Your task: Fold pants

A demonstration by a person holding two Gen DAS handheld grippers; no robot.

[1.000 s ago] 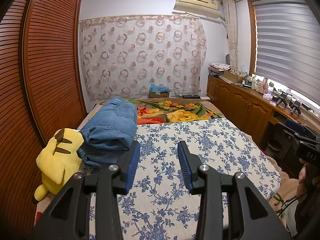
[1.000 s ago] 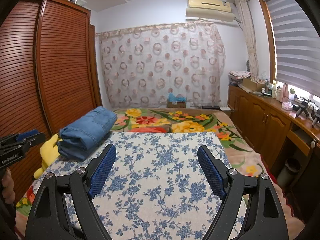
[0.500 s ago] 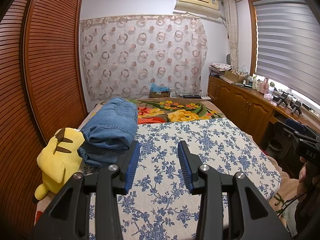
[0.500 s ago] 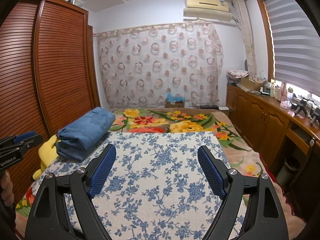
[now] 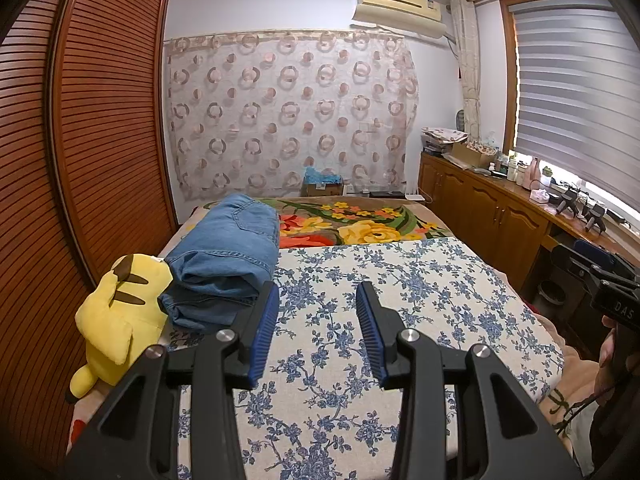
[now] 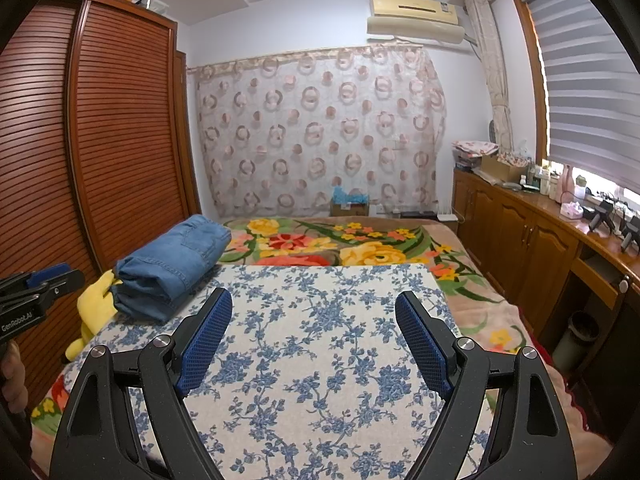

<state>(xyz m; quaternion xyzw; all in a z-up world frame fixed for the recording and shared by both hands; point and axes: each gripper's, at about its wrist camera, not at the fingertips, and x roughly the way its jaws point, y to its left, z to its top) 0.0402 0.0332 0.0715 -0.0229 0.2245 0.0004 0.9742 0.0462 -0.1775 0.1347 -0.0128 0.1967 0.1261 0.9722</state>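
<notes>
So the pants [image 5: 228, 256] are blue denim jeans, already folded into a thick soft bundle with rounded fold edges and visible seam stitching, plus what looks like a back pocket on the top face. They sit on the left side of the bed, and the long axis of the bundle runs near-to-far, angled a bit toward the far left, with the layered fold end facing the cameras. The near end rests on a stiff-looking cream cloth with a blue floral print [image 6: 320, 344] that's spread flat over the bed, the far end on a plush blanket with big yellow and red flowers [image 6: 360, 248] underneath. A yellow plush toy [image 5: 116, 320] with brown-tipped ears is squished right up against the left side of the jeans. Left gripper [image 5: 316, 320] has black plastic arms with ribbed blue pads, jaws partly spread with nothing between them, just right of the near end of the jeans. Right gripper [image 6: 312, 336] is the same build, jaws spread wide, also empty, hanging over the floral cloth. Room-wise: slatted reddish wood wardrobe doors [image 5: 100, 120] along the left, a sheer curtain with ring patterns [image 6: 320, 132] on the far wall, an AC unit [image 5: 400, 8] up high, wooden cabinets [image 6: 520, 248] and a striped blind on the right.
</notes>
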